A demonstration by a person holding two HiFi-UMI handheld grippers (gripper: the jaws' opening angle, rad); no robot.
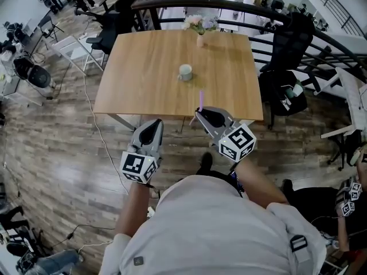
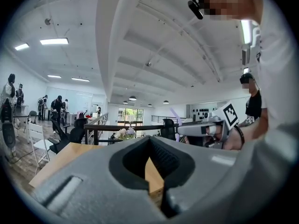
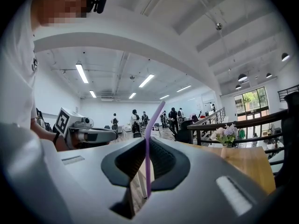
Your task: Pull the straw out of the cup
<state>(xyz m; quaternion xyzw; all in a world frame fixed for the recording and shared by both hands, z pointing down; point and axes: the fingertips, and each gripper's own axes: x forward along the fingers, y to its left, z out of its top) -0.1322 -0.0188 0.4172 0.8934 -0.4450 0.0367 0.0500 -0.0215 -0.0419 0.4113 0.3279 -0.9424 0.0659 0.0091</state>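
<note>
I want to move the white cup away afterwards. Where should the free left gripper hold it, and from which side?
Likely across the round body of the white cup, coming level from the near edge of the wooden table: it stands upright, nothing close beside it. The left gripper is empty; the right gripper holds the purple straw.

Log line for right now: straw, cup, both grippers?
straw: out of cup, upright in right gripper | right jaws: shut on straw | left gripper: empty, jaws together | cup: on table
</note>
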